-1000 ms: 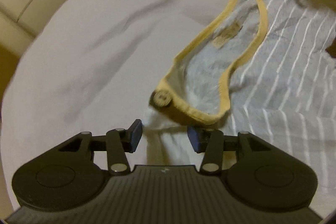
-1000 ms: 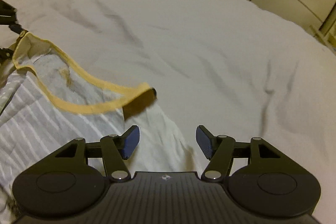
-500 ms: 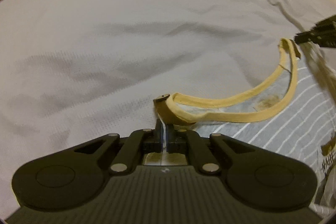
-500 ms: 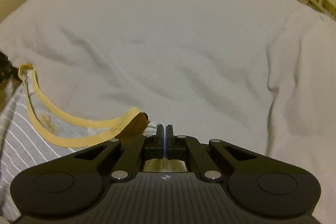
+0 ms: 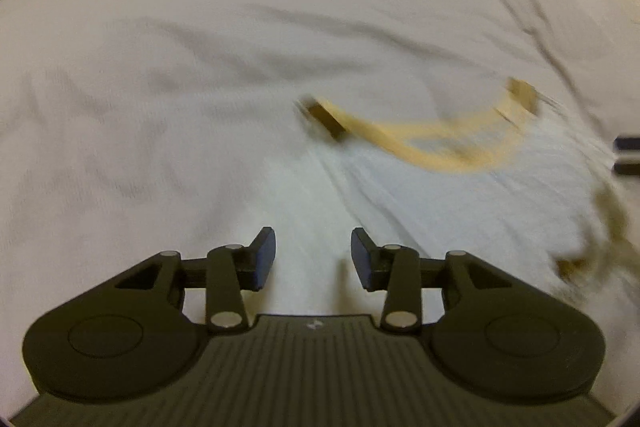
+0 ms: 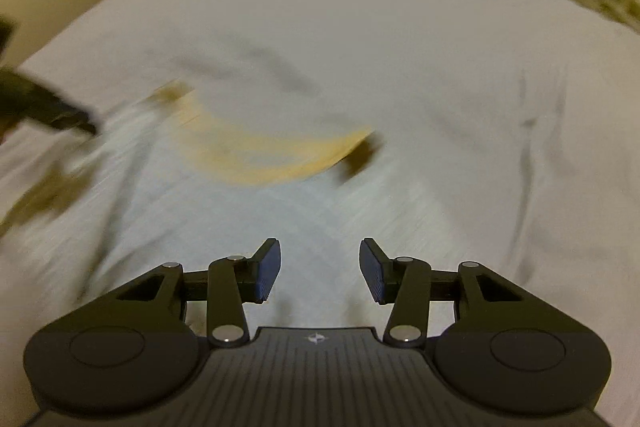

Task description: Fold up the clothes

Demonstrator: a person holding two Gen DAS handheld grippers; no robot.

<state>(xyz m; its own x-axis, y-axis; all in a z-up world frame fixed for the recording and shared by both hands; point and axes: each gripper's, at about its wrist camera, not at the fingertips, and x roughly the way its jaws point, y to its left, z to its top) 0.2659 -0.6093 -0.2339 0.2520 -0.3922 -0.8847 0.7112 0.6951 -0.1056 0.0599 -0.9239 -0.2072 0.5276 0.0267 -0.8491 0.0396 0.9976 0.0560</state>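
Two wrist fisheyes, low and close over a white bed, facing forward along their fingers.

The left wrist view has the yellow neckband (image 5: 424, 143) at 1 o'clock beyond its own left gripper (image 5: 313, 259); the right wrist view has the same neckband (image 6: 272, 155) at 11 o'clock beyond the right gripper (image 6: 320, 269). Both share the bedsheet (image 5: 200, 47); both are motion-blurred.

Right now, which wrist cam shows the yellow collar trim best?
Left wrist view: the yellow collar trim shows its loop outline and brown tab end, though motion-blurred. In the right wrist view the trim is a heavier smear, its shape hard to read.
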